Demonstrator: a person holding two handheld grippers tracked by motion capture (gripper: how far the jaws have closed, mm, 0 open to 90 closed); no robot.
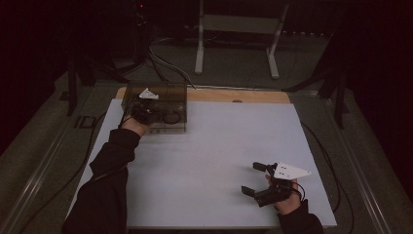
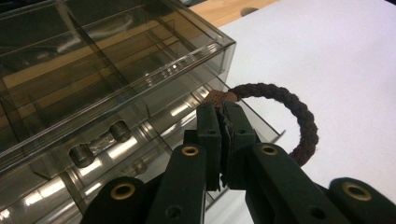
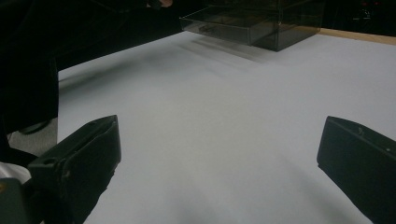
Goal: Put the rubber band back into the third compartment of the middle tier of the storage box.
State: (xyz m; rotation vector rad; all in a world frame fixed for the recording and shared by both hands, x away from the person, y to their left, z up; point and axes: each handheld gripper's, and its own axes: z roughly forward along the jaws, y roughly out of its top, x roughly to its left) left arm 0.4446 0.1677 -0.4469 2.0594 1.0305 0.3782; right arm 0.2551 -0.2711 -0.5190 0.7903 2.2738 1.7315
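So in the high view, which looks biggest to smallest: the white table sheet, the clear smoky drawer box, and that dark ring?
1. White table sheet, by far the largest.
2. Smoky drawer box, at the sheet's far left corner.
3. Dark braided ring, smallest, held over the open drawer by the left gripper.

We logged the right gripper (image 3: 219, 158), jaws spread wide above the white desk (image 3: 224, 107); a smoky clear drawer box (image 3: 261, 21) stood beyond, dark sleeve (image 3: 32, 70) alongside.
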